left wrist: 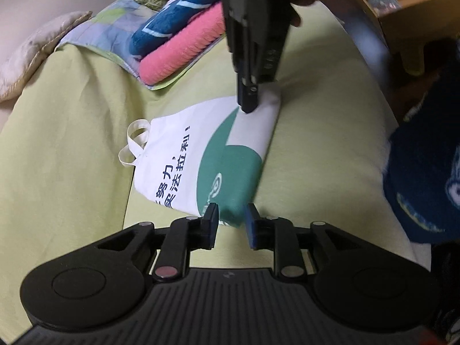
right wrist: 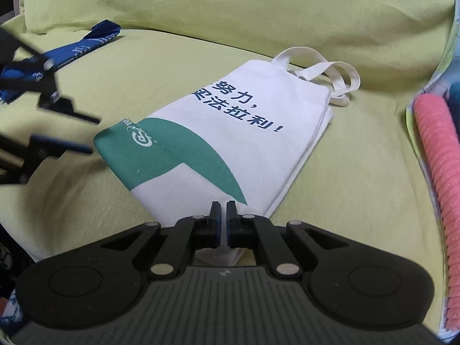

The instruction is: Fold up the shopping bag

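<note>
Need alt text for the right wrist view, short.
The right gripper, jaws nearly shut, pinches the near white corner of a folded white-and-green shopping bag lying on a yellow-green sheet. The left gripper is open at the bag's green corner. Its handles point away.

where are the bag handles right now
The handles lie flat on the green sheet at the shopping bag's far end in the right wrist view, toward the pink towel.
</note>
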Motion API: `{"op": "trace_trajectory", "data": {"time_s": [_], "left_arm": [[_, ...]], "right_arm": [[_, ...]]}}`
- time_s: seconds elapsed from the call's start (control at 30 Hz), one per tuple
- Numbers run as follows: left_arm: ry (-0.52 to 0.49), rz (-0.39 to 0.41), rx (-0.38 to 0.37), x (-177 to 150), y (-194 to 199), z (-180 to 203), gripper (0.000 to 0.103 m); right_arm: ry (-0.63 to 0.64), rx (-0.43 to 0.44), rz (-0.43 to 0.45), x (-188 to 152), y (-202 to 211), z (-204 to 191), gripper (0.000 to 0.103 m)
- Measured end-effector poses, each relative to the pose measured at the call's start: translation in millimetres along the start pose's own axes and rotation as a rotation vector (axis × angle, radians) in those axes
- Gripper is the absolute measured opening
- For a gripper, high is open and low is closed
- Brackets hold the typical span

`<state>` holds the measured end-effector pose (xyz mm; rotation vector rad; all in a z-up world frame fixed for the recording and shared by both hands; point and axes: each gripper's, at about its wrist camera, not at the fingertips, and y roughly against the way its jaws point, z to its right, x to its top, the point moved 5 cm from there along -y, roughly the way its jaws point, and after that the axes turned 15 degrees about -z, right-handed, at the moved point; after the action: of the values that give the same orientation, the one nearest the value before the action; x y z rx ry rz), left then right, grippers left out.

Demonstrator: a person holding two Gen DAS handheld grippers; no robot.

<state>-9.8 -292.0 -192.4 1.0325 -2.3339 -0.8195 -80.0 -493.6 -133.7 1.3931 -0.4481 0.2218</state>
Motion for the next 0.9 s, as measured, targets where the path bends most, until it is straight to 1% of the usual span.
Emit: {"op": "trace_trajectory", "data": {"time_s": [0.2,0.4,0.53,0.57,0.73,0.9], "left_arm": [[-0.047,-0.022,0.028,-0.6,-8.3,5.5,0.03],[-0.063,-0.024,0.037,-2.8,-10.8,7.9,0.03],[-0.105,-0.027,0.056,-3.4,-14.9,12.6,0.035],[-0.119,-0.027,0.066,-3.7,-16.2,14.0,0.038],[-0.18,-0.027,0.125,-2.6,-22.9,18.8,0.038],[-0.289,-0.016,0.202,-1.8,-33.4,27.8,0.037]], "right_arm": [[-0.041,0.033,0.003,-0.9,-0.6,4.3,0.001],[-0.035,0.028,0.004,-0.3,-0.4,1.1,0.001],[-0.037,0.03,0.011,-0.8,-0.2,1.2,0.001],[-0.038,0.031,0.012,-1.0,-0.1,1.5,0.001],[-0.033,0.028,0.017,-1.7,0.4,1.0,0.001],[-0.034,0.035,0.021,-2.2,1.1,2.2,0.001]]}}
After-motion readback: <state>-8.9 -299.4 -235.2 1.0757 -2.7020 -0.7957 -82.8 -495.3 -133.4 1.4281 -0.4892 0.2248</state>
